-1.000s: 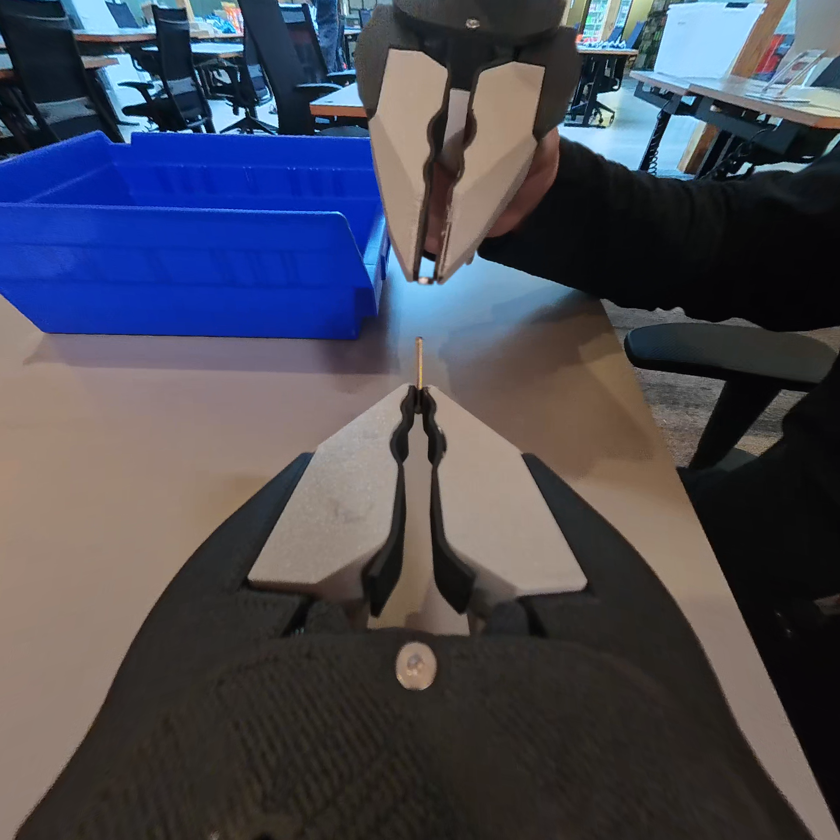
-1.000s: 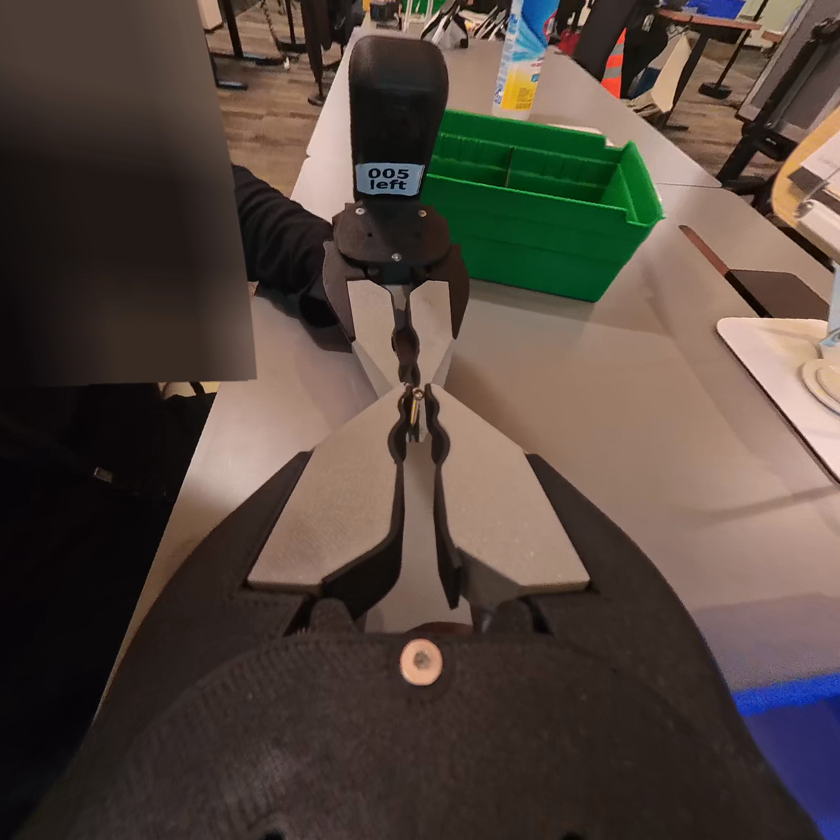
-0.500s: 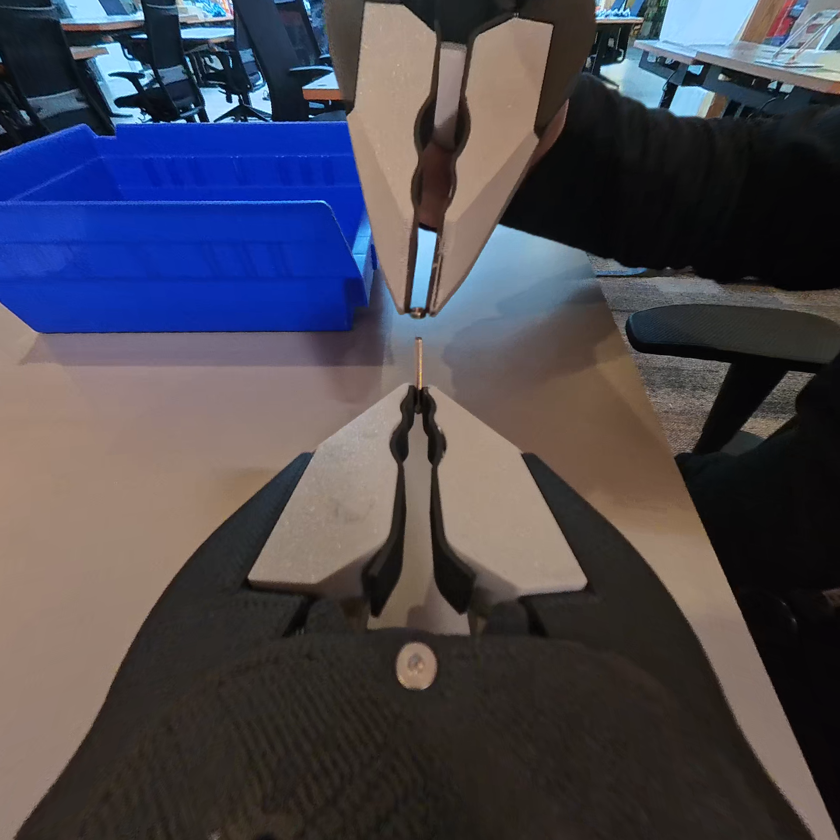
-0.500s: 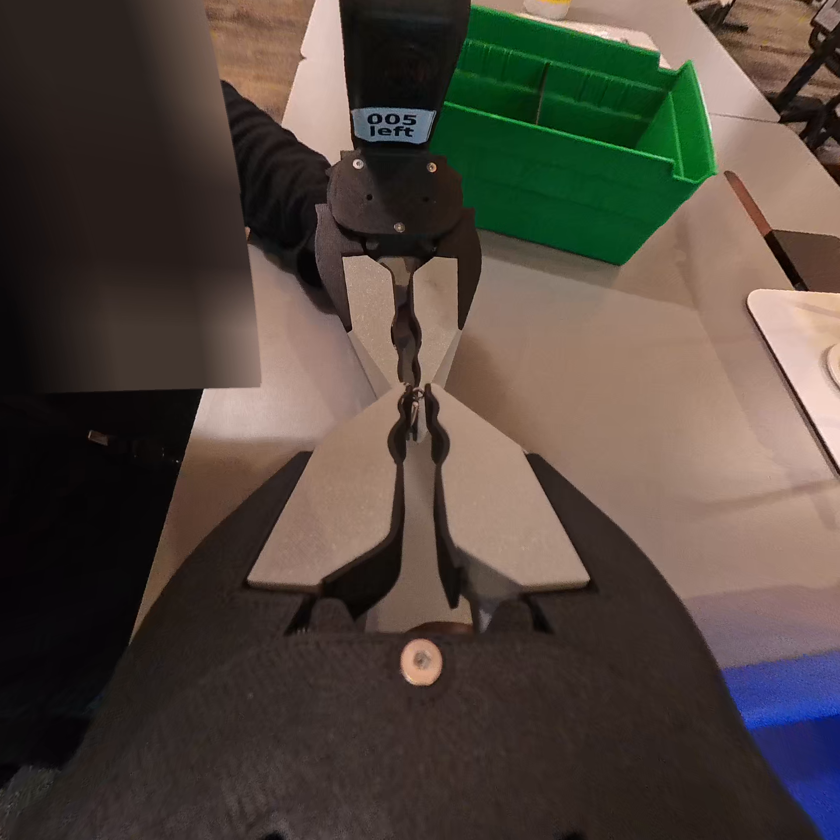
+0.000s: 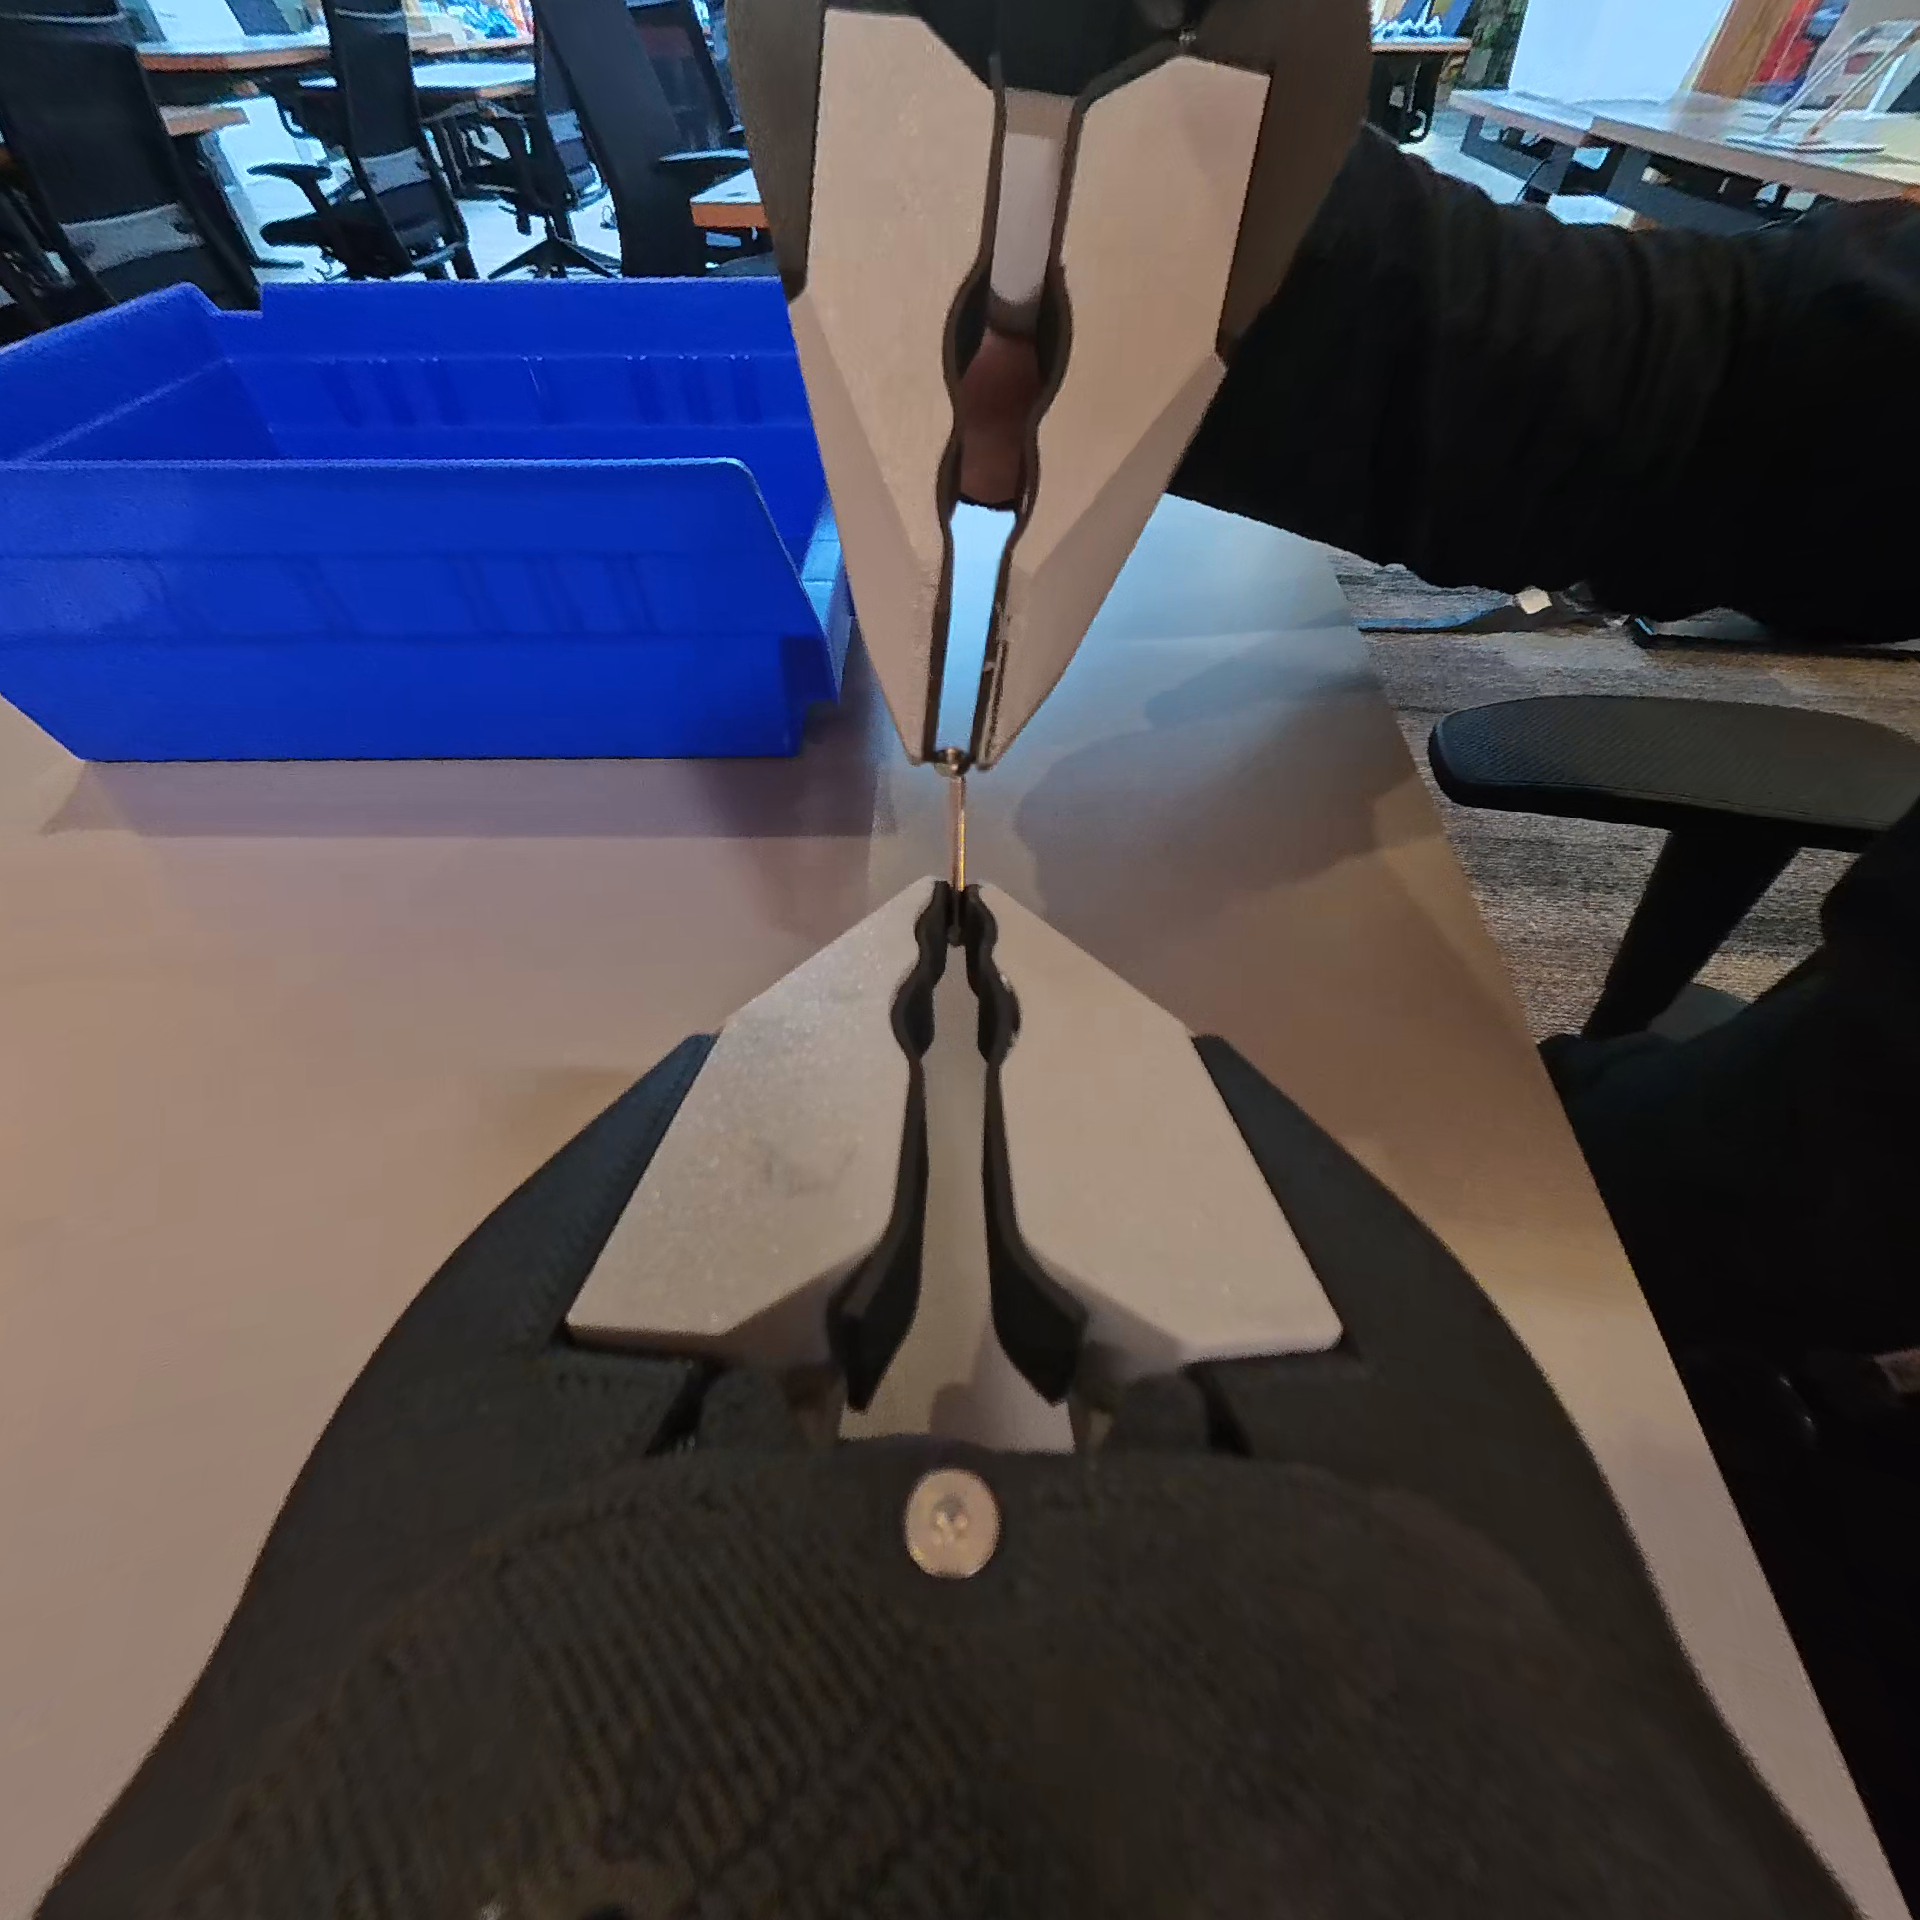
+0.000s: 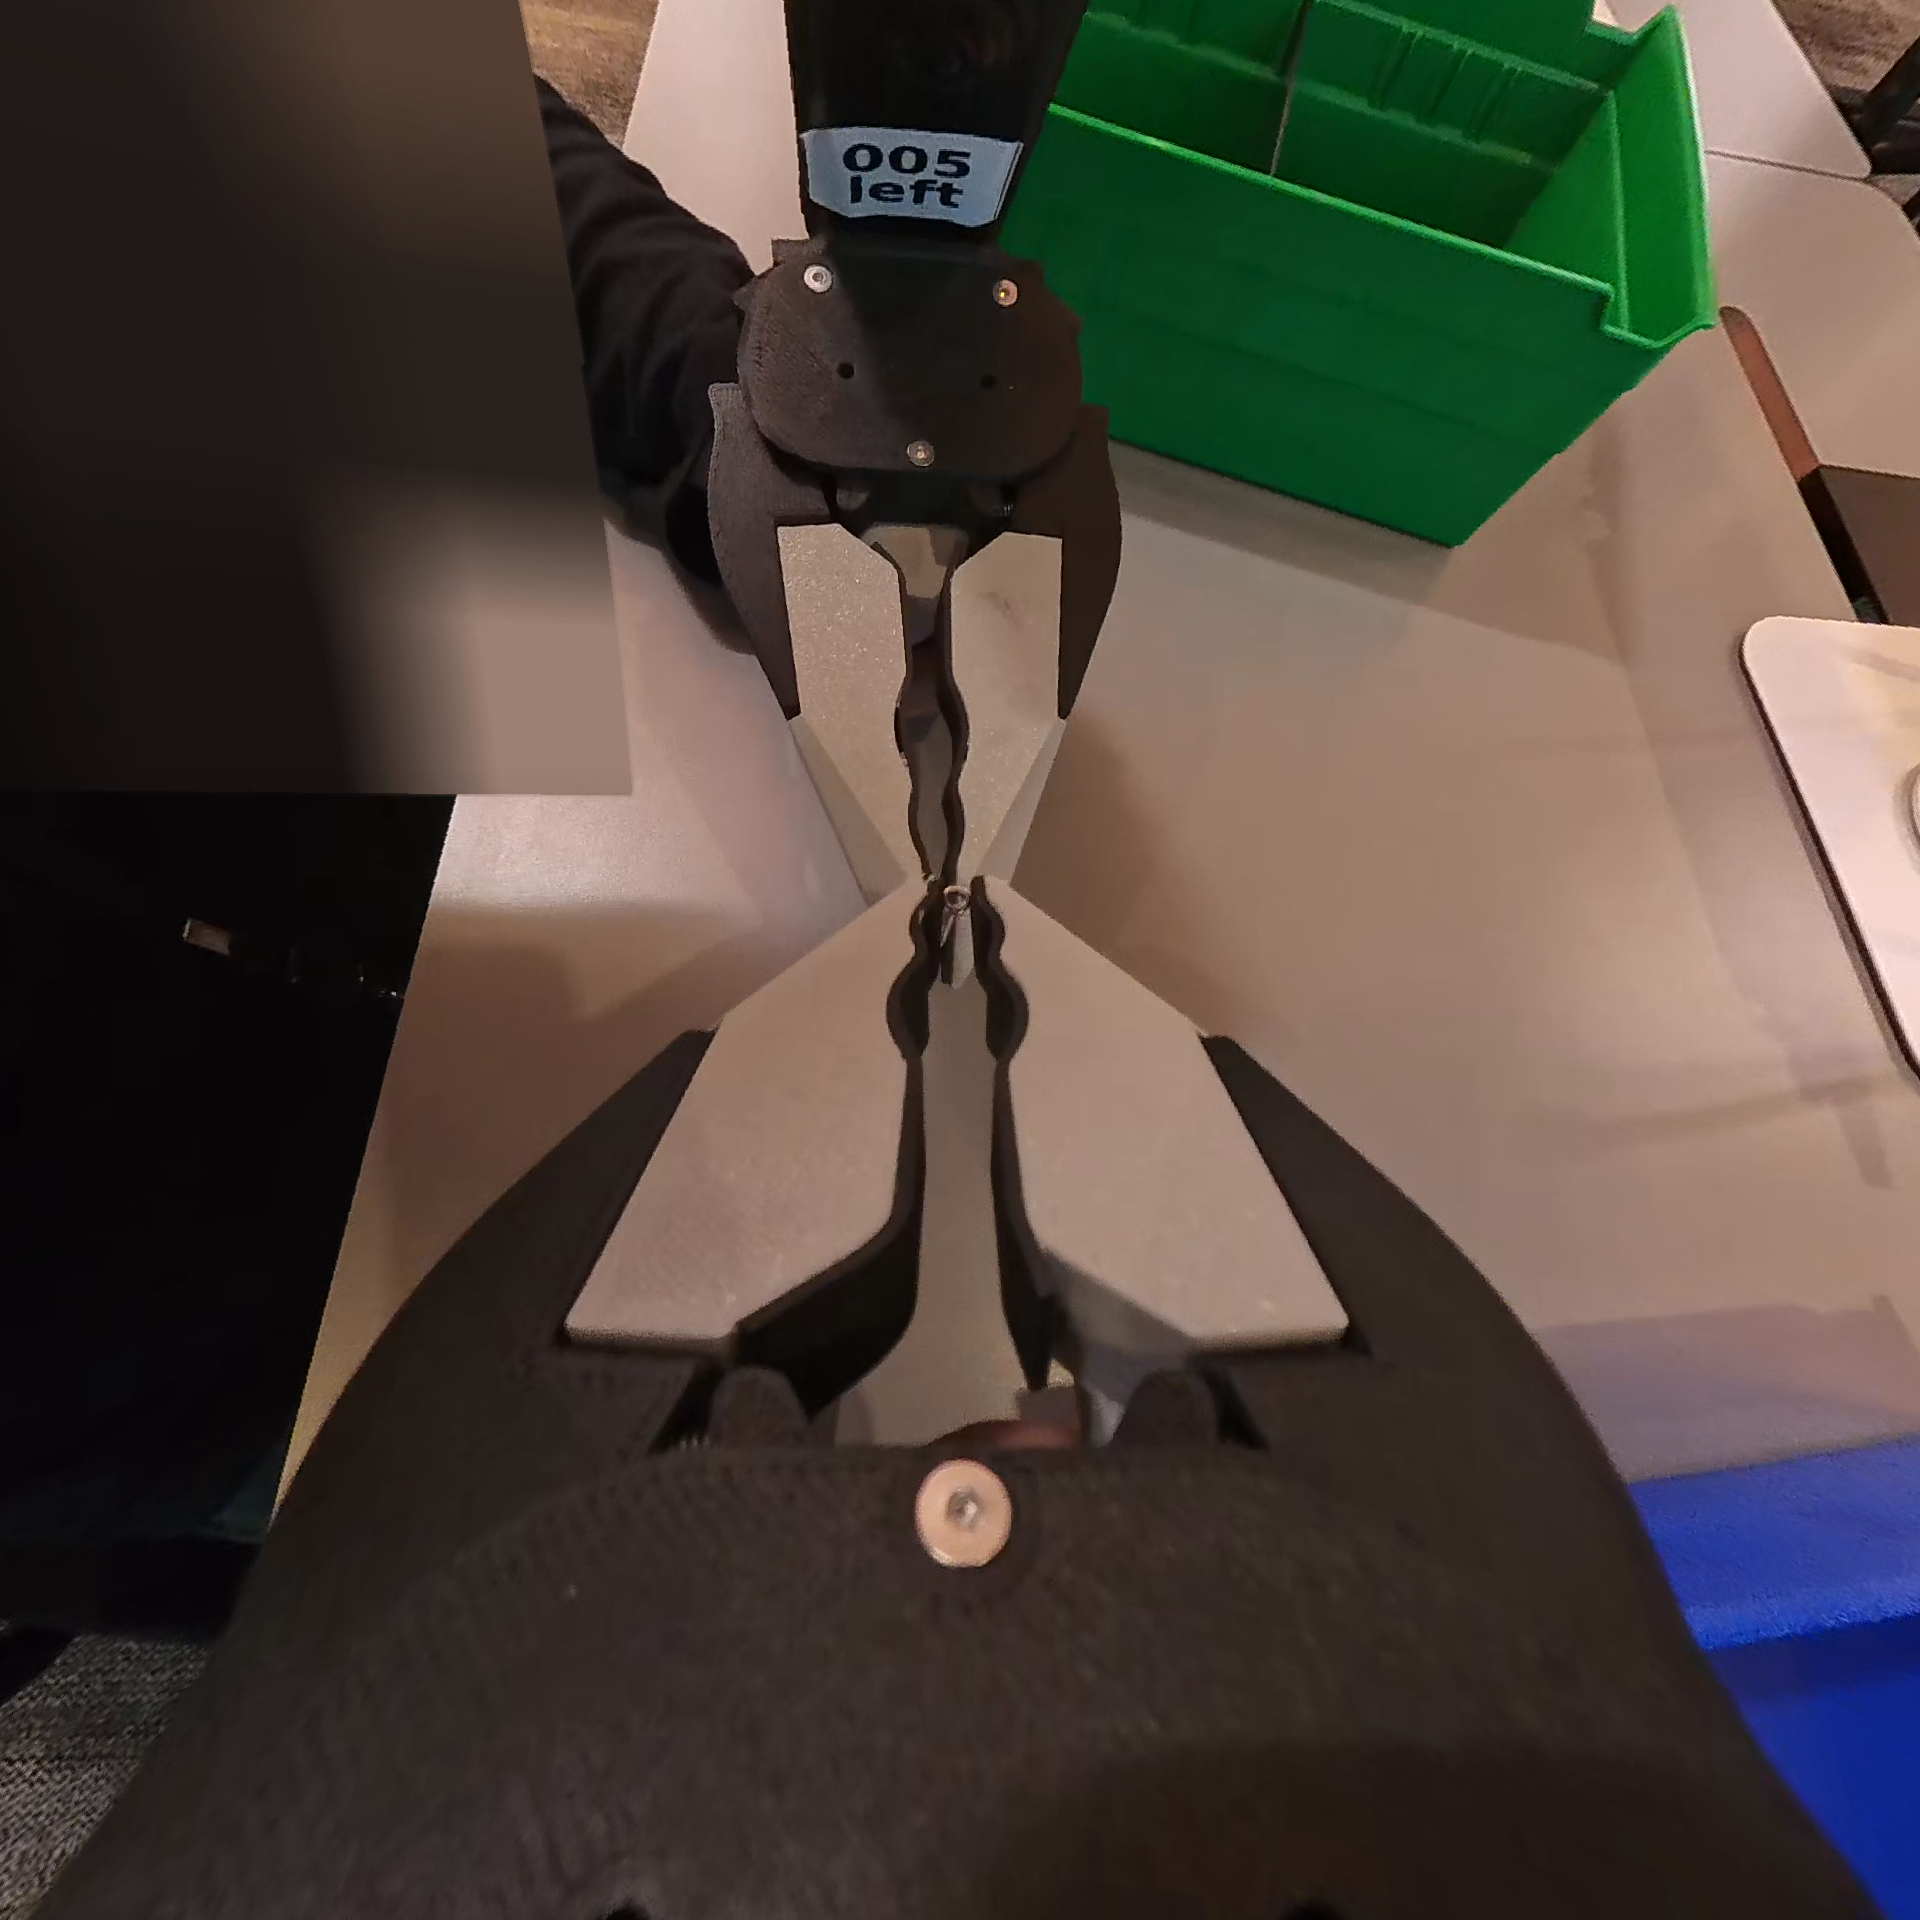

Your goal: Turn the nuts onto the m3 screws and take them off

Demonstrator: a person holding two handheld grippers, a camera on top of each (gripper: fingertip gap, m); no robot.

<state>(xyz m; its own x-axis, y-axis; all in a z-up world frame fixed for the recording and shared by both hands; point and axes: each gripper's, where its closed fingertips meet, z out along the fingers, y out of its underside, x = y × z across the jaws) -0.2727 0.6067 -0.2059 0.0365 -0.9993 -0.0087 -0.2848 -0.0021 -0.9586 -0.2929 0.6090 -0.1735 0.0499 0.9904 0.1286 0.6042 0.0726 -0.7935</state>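
1. My left gripper [image 5: 954,902] has its fingers pressed together on the m3 screw [image 5: 957,836], pinching it low on the shank so the thin rod points straight ahead, above the desk [image 5: 312,1039].
2. My right gripper [image 5: 951,750] comes from the opposite side, its fingers clamped on the small nut [image 5: 949,757] at the very tips; the rest of the finger slot stays slightly parted behind it.
3. Nut and screw tip meet end to end in the left wrist view. In the right wrist view the nut [image 6: 953,896] sits where the two pairs of tips converge, and I cannot tell whether any thread has caught.
4. Risk, as I judge it: if the two axes are slightly tilted, the nut may cross-thread or skid off the tip.
5. Such a shallow pinch could also let the nut pop free and drop to the desk.
6. Further out, a blue bin [image 5: 416,603] stands behind, a green bin [image 6: 1351,260] on the other side.
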